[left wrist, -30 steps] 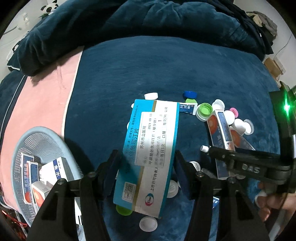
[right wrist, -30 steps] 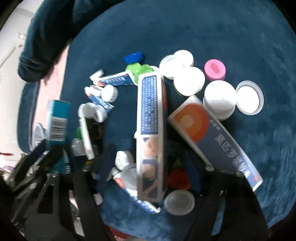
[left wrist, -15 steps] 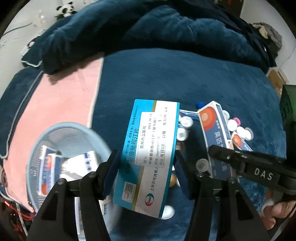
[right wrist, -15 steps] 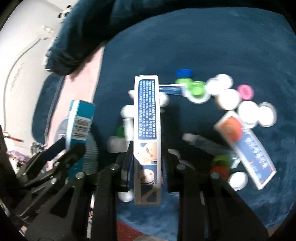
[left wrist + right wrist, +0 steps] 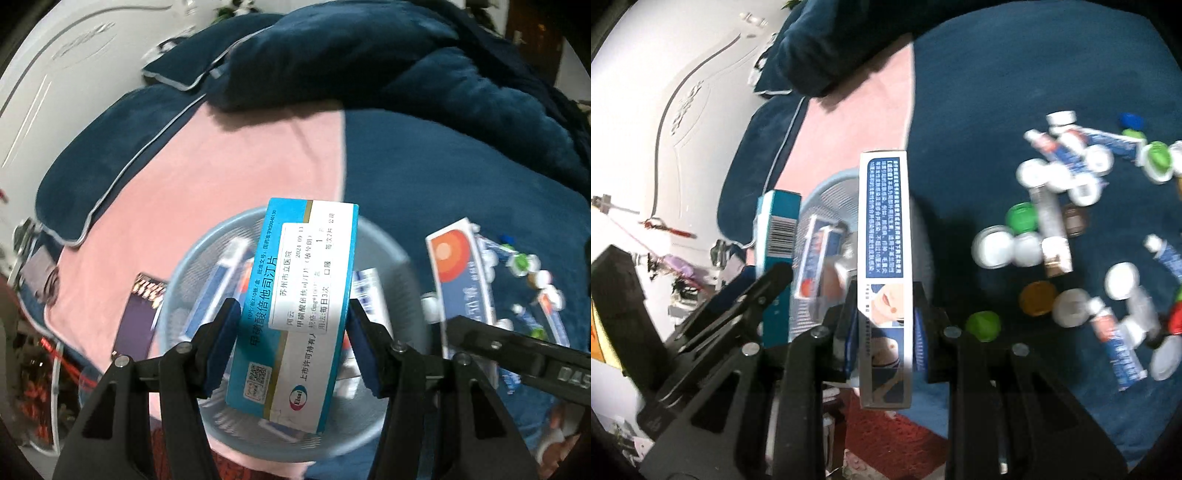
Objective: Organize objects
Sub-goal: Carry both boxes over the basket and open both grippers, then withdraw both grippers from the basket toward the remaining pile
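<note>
1. The left tongs (image 5: 291,325) pinch a teal medicine box (image 5: 295,302) above the pale blue basket (image 5: 391,254).
2. The right tongs (image 5: 884,334) clamp a narrow blue-and-white box (image 5: 884,229) on edge beside the basket.
3. Caps and tubes (image 5: 1067,229) lie scattered on the dark blue bed (image 5: 1015,66).

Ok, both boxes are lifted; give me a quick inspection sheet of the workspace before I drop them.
Surface: dark blue blanket with a pink panel.
Job's things: teal medicine box over the light blue basket, which already holds boxes; blue-and-white medicine box beside it.
Clutter: bottle caps, ointment tubes, small bottle scattered on the blanket.
Grippers: left hand-held gripper shut on the teal box; right hand-held gripper shut on the blue-and-white box.
Cables: nothing seen.
Surroundings: white headboard, bunched quilt.
</note>
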`<state>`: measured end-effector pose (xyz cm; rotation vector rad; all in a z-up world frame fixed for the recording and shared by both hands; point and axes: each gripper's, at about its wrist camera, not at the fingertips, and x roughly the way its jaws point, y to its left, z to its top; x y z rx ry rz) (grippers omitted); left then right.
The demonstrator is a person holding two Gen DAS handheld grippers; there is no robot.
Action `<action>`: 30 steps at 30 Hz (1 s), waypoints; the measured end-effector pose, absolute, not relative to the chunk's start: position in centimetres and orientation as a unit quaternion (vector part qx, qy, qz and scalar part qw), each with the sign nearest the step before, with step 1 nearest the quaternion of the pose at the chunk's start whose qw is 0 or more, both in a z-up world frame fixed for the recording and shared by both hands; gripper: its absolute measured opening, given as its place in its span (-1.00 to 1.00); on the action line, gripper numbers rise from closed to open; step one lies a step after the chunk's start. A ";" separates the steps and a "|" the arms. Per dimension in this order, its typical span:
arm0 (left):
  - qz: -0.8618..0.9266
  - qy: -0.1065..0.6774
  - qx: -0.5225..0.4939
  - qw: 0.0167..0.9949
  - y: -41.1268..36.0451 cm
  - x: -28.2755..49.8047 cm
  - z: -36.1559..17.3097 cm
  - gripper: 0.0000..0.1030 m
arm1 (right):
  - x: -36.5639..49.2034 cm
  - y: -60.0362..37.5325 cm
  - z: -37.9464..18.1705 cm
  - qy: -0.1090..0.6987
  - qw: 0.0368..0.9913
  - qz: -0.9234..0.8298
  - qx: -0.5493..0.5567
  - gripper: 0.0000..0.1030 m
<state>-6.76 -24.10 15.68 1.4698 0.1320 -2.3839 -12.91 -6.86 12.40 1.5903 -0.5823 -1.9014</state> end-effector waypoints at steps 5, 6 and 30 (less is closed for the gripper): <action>-0.818 0.051 0.544 0.177 -25.9 -6.0 13.7 0.58 | -12.9 -10.1 10.8 -0.239 0.332 -0.667 0.622 -0.12; -0.819 0.047 0.543 0.181 -26.0 -5.9 13.8 0.59 | -12.9 -10.0 10.9 -0.237 0.330 -0.672 0.619 -0.03; -0.805 0.021 0.548 0.228 -26.6 -4.7 13.9 0.99 | -12.6 -10.6 12.2 -0.118 0.293 -0.742 0.591 1.00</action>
